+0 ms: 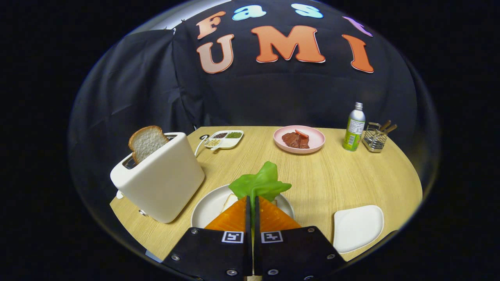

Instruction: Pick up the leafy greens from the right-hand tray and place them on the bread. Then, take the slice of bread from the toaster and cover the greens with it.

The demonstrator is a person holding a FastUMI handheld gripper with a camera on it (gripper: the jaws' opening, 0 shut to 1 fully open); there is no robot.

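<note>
Green leaf, pinched tight btwn the orange fingers (234,218) of the gripper (252,201). Jaws are nearly closed w/ the leafy greens (261,182) sticking up out of the tips. It hangs right over the white plate (207,207), where a bit of bread (229,201) peeks out beside the fingers. Imo the trick now: come down low before letting go, center the leaf on the bread, open slow so it doesn't cling to a pad and get dragged off. Leaf looks floppy, so a drop from height prob lands it half on the plate. The second slice (146,142) is sitting up in the toaster (160,181) just beside the plate, easy reach. The right-hand tray (357,226) on the desk (332,175) has no greens in it now.
</note>
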